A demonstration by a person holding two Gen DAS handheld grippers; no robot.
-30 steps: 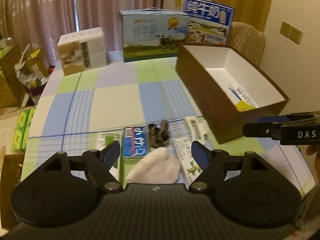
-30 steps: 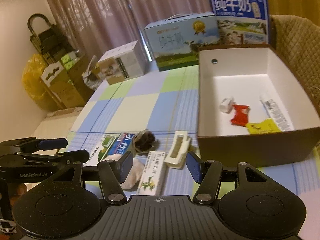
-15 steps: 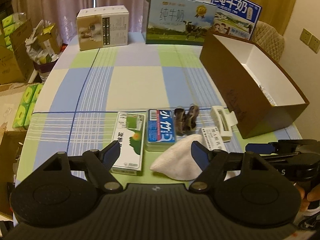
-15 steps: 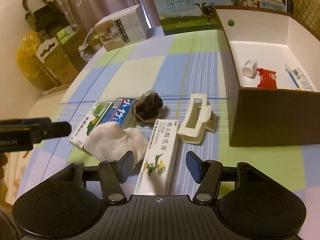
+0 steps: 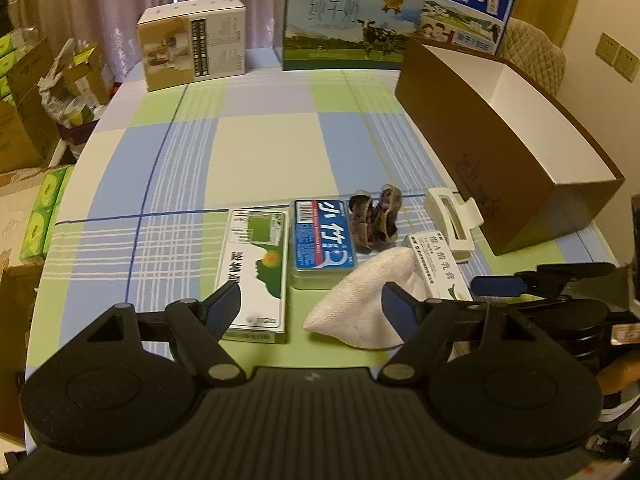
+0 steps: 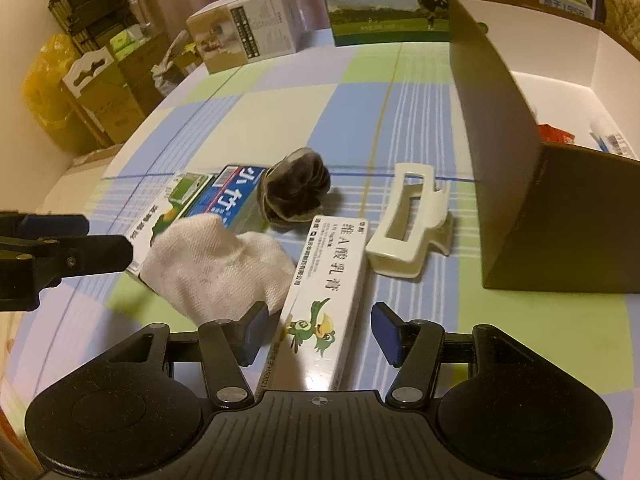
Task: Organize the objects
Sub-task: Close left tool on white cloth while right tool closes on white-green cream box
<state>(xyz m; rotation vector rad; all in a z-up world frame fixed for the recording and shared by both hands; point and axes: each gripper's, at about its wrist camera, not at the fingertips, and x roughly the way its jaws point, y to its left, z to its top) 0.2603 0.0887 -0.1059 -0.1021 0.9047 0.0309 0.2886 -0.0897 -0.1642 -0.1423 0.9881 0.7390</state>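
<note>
Your right gripper (image 6: 316, 334) is spread wide with nothing between its blue pads, straddling the near end of the white ointment carton (image 6: 326, 292) printed with a green bird, which lies flat on the checked tablecloth (image 6: 288, 116) and runs from 6 o'clock up toward 12. Your left gripper (image 5: 310, 308) is likewise released and empty, its fingers apart above the near edge of the table. From the left wrist view, the folded white cloth (image 5: 364, 300) sits just ahead at 1 o'clock, its corner lapping over the ointment carton. At 11 o'clock lies the green-and-white flat box (image 5: 256, 268), with the blue tin (image 5: 322, 242) just beside it on its right. Beyond the cloth at 12 o'clock is the dark scrunchie (image 5: 374, 220), and the cream hair claw (image 5: 452, 220) rests at 1 o'clock, close to the brown storage box (image 5: 500, 168) at 2 o'clock. In the right wrist view, a red packet (image 6: 554, 134) and a tube (image 6: 612, 140) show inside that box.
</note>
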